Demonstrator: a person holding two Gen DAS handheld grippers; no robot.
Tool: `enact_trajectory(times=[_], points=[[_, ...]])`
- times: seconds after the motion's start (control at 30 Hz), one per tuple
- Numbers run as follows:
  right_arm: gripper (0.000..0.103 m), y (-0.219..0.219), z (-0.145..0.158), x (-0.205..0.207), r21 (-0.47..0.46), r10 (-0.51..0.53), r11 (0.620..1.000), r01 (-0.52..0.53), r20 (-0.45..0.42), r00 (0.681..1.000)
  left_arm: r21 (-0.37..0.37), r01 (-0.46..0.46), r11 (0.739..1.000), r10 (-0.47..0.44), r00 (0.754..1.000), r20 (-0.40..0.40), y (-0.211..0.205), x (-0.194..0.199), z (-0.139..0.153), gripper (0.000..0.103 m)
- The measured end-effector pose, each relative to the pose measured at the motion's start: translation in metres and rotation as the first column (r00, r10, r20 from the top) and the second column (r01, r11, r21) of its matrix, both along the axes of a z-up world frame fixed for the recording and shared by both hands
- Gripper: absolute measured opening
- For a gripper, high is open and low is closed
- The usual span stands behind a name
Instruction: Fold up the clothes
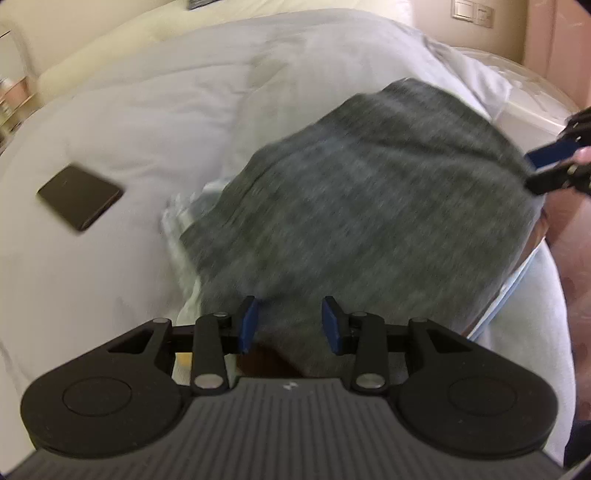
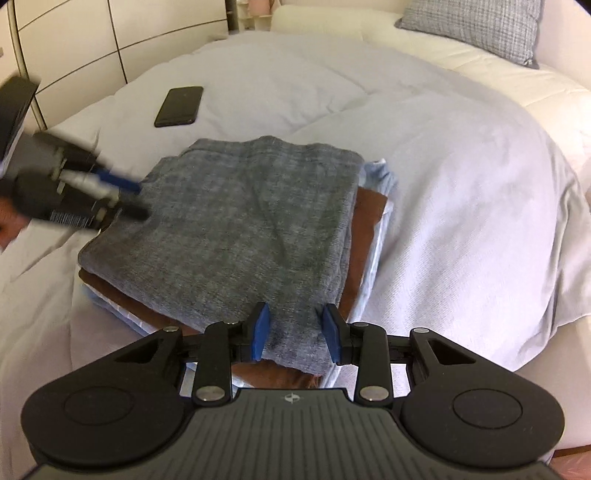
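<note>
A folded grey knit garment (image 2: 240, 229) tops a stack, with a brown garment (image 2: 365, 221) and a light blue one (image 2: 380, 173) under it. The stack rests on a white duvet (image 2: 443, 166). My right gripper (image 2: 295, 334) is open at the stack's near corner, and the grey fabric runs between its blue pads. My left gripper (image 2: 135, 201) reaches the garment's left edge, fingers apart. In the left wrist view the grey garment (image 1: 351, 203) is blurred and fills the middle. There the left gripper (image 1: 291, 325) stands open over its near edge, and the right gripper (image 1: 532, 171) is at the far right.
A black phone (image 2: 179, 107) lies on the duvet beyond the stack, also visible as the phone (image 1: 79, 195) at the left. A grey pillow (image 2: 472, 26) sits at the head of the bed. Wardrobe doors (image 2: 74, 44) stand to the left.
</note>
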State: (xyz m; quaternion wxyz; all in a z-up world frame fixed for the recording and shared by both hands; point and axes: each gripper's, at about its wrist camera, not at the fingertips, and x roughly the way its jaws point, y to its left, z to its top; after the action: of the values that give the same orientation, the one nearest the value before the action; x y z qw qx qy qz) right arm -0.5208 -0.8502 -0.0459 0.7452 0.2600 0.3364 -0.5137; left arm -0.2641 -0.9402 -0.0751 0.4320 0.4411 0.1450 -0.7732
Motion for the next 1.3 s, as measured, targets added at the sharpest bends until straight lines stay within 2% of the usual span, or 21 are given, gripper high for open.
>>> enact_trajectory(times=[0.27, 0.43, 0.6, 0.7, 0.77, 0.8, 0.9, 0.97, 1.1, 1.2, 1.3], points=[[0.038, 0.02, 0.001, 0.01, 0.007, -0.042, 0.999, 0.042, 0.002, 0.999, 0.006, -0.07, 0.998, 0.07, 0.998, 0.011, 0.01, 0.017, -0.006, 0.034], [0.039, 0.034, 0.012, 0.013, 0.006, -0.081, 0.997, 0.081, 0.017, 0.997, 0.001, -0.127, 0.992, 0.127, 0.992, -0.011, 0.032, 0.028, 0.02, 0.036], [0.051, 0.053, 0.02, 0.017, 0.02, -0.131, 0.991, 0.13, 0.043, 0.99, 0.024, -0.215, 0.976, 0.216, 0.974, -0.074, 0.055, 0.042, 0.04, 0.047], [0.061, 0.065, 0.023, 0.019, 0.027, -0.171, 0.985, 0.169, 0.076, 0.982, 0.02, -0.238, 0.971, 0.239, 0.963, -0.124, 0.071, 0.046, 0.049, 0.06], [0.068, 0.074, 0.025, 0.021, 0.026, -0.193, 0.981, 0.192, 0.094, 0.977, 0.014, -0.247, 0.969, 0.246, 0.955, -0.164, 0.085, 0.05, 0.056, 0.076], [0.073, 0.079, 0.028, 0.022, 0.024, -0.204, 0.979, 0.203, 0.098, 0.974, 0.012, -0.251, 0.968, 0.249, 0.951, -0.185, 0.093, 0.052, 0.059, 0.079], [0.077, 0.101, 0.038, 0.028, 0.016, -0.236, 0.972, 0.236, 0.101, 0.966, -0.001, -0.249, 0.968, 0.243, 0.945, -0.221, 0.118, 0.056, 0.069, 0.093], [0.09, 0.118, 0.048, 0.034, 0.008, -0.258, 0.966, 0.258, 0.096, 0.961, 0.002, -0.25, 0.968, 0.244, 0.942, -0.232, 0.134, 0.059, 0.076, 0.101], [0.091, 0.155, 0.068, 0.046, -0.004, -0.3, 0.954, 0.301, 0.091, 0.95, 0.016, -0.257, 0.966, 0.252, 0.931, -0.263, 0.166, 0.069, 0.094, 0.102], [0.099, 0.182, 0.082, 0.054, -0.013, -0.327, 0.944, 0.33, 0.088, 0.941, 0.008, -0.263, 0.965, 0.255, 0.928, -0.271, 0.187, 0.076, 0.105, 0.102], [0.099, 0.202, 0.096, 0.057, -0.027, -0.332, 0.942, 0.335, 0.08, 0.94, 0.038, -0.275, 0.961, 0.273, 0.913, -0.302, 0.204, 0.084, 0.108, 0.102]])
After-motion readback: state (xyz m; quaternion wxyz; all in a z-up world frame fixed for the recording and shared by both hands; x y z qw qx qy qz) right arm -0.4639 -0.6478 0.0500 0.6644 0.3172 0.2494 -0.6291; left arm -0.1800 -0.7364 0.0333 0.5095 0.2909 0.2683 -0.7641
